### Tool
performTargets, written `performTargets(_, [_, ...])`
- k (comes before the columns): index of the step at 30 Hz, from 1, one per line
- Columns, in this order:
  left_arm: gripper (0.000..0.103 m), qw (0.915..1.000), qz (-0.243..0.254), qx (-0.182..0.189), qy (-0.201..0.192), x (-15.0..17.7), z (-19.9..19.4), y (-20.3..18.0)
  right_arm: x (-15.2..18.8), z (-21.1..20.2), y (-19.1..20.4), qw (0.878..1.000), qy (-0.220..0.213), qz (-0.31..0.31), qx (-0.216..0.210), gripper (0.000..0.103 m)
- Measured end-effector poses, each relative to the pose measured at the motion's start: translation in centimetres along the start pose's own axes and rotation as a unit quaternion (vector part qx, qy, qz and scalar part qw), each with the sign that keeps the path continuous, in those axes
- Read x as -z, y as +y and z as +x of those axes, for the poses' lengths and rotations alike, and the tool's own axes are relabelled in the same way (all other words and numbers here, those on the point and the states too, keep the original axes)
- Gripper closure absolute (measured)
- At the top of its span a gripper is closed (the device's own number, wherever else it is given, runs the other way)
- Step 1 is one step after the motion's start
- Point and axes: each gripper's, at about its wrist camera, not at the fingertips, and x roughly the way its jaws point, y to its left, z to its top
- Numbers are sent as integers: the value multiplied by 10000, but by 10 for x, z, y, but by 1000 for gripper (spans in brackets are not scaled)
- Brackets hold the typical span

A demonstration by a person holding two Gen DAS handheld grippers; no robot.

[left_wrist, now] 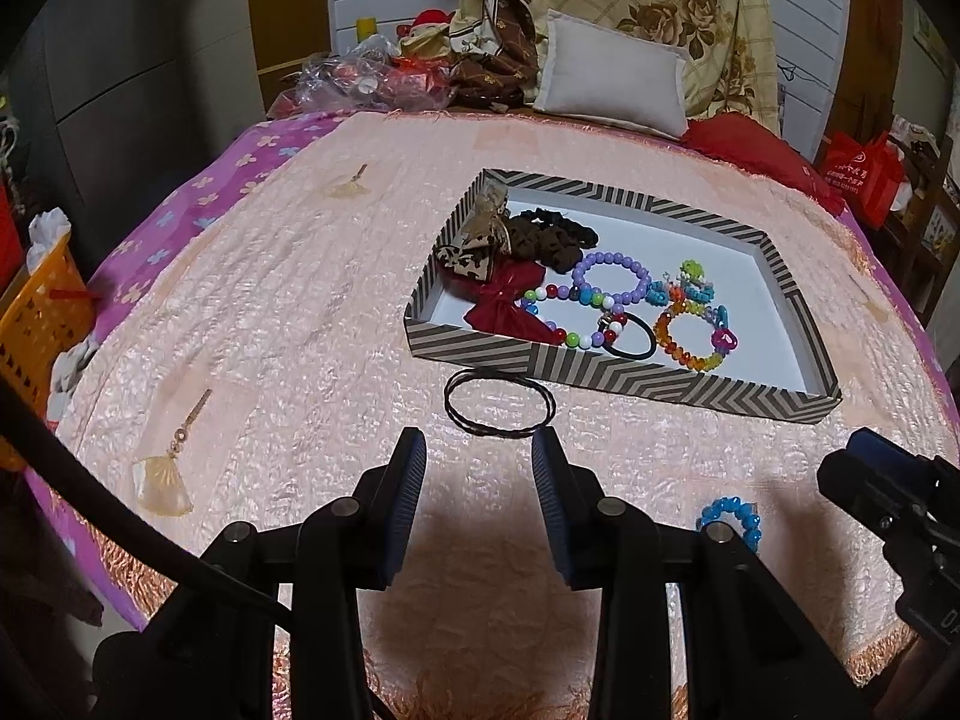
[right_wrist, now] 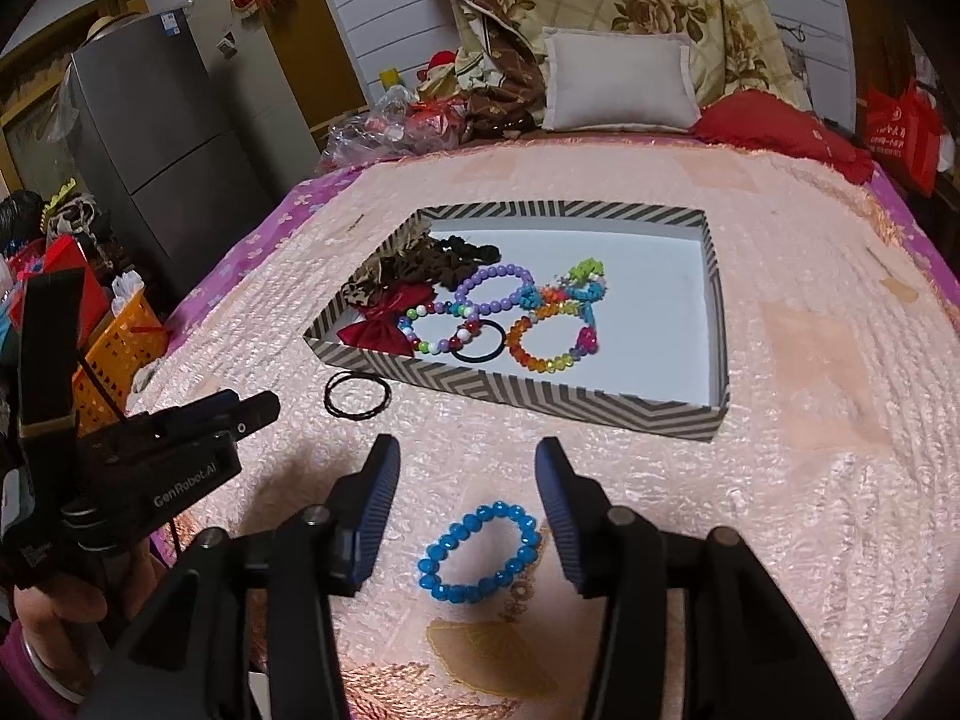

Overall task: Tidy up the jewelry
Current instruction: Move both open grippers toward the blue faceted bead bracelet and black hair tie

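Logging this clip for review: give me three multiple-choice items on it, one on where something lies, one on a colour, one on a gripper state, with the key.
1. Where does the black twisted hair tie lie?
A. In the tray
B. On the bedspread, just outside the striped tray
C. On the pillow

2. What colour is the bead bracelet between the right gripper's fingers?
A. Blue
B. Purple
C. Orange

3. How does the left gripper stand?
A. Shut on the hair tie
B. Shut, holding nothing
C. Open, holding nothing

Key: B, it lies in front of the tray's near wall; A, its beads are blue; C, its fingers stand apart with bare bedspread between them.
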Motion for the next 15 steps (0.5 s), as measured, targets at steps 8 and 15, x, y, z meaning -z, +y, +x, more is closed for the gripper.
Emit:
performTargets(8, [78, 10000, 20, -18, 8, 3, 1, -2, 4, 1, -5, 10000, 90, -14, 31, 52])
performTargets(15, [78, 10000, 16, 3, 32, 4, 2, -3, 4, 3, -4, 9999, 125, -17, -2, 52])
